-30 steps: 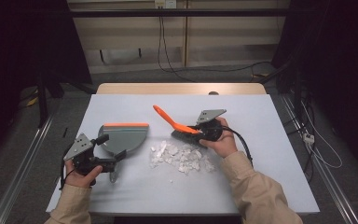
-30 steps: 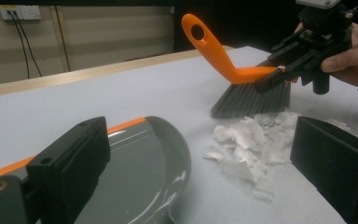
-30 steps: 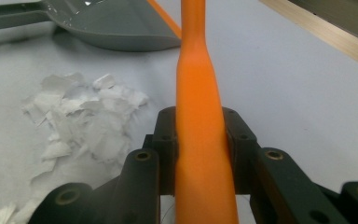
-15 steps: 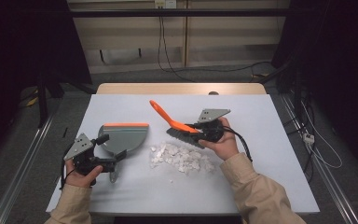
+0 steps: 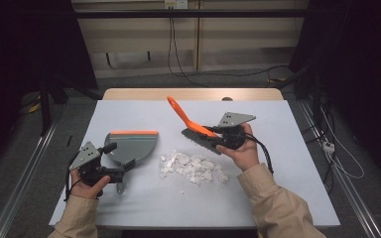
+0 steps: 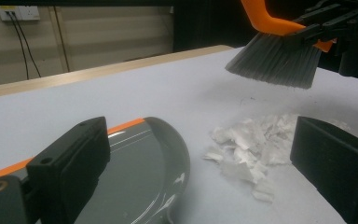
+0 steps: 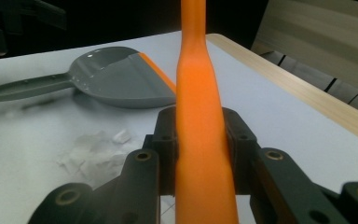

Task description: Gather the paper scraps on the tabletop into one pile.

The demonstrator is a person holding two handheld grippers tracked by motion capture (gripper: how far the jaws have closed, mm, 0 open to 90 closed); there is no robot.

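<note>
Right gripper (image 5: pixel 217 137) clamped on brush (image 5: pixel 193 126); left gripper (image 5: pixel 115 171) jaws wide, at dustpan (image 5: pixel 131 144). Risk: scattered scraps (image 5: pixel 192 166), unheld pan pushed.

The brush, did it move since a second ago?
Yes. The brush has lifted a little above the paper scraps and tipped steeper, while the dustpan stayed put.

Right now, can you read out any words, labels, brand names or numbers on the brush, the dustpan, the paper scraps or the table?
No readable text in any view.
Brush: plain orange handle, no marking.
Dustpan: plain grey with an orange edge, no label.
Paper scraps: white, no print that can be made out.
Table: bare pale surface.
Wall socket: too small and blurred to tell.
</note>
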